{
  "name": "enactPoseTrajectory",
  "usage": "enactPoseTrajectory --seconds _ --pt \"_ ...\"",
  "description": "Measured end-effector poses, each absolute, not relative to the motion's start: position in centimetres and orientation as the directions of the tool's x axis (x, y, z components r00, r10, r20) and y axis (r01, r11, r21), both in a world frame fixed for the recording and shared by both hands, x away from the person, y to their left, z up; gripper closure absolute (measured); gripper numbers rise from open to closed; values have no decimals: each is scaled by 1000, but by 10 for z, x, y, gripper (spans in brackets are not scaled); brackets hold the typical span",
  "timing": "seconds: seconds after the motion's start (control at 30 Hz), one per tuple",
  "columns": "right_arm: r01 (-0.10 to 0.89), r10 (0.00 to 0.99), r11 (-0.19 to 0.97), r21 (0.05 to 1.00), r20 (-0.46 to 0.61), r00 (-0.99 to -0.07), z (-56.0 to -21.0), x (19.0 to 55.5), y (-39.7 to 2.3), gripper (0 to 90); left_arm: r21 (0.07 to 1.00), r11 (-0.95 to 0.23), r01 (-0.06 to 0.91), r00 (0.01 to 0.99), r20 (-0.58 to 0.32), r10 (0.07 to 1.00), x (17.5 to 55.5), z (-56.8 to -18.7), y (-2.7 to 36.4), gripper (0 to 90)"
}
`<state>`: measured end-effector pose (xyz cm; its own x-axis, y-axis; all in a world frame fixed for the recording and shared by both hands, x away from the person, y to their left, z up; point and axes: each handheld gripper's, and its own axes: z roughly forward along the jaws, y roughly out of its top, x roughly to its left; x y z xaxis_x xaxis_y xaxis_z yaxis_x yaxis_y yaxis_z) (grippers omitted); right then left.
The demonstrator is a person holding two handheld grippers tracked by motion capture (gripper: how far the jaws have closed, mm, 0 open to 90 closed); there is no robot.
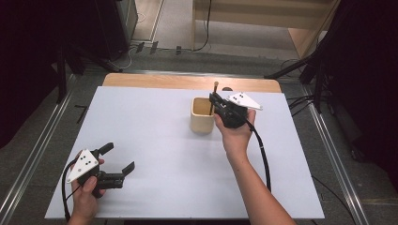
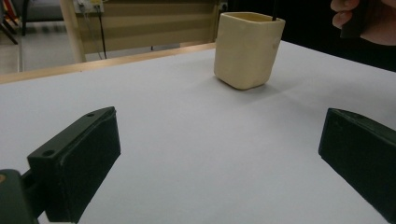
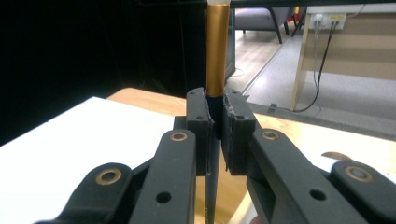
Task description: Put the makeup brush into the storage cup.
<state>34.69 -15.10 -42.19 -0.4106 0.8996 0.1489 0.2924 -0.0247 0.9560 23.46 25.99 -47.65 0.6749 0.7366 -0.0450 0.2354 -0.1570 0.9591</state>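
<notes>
One pen [image 3: 217,51] stands upright, clamped between the right tool's [image 3: 215,123] jaws.

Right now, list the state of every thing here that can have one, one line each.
left tool: open, nothing between its jaws, low over the table.
right tool: shut on the pen, above the cup.
pen: upright, gold upper part above the jaws, dark lower end reaching into the cup.
cup: upright on the table, open at the top.
table: covered in white.
</notes>
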Motion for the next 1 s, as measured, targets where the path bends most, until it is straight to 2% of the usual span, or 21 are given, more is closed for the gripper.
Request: enactPoseTrajectory --seconds 0.67,0.77,1.0 --pt "357 908 16 934 136 -396 -449 351 -148 834 957 -168 237 678 -40 734 235 -477 258 0" --pt "356 908 13 934 138 -396 -447 350 -148 717 957 -166 237 679 -41 733 235 -478 258 0" --pt "354 901 26 935 131 -414 -439 340 -155 570 957 -168 236 681 -40 731 235 -477 258 0"
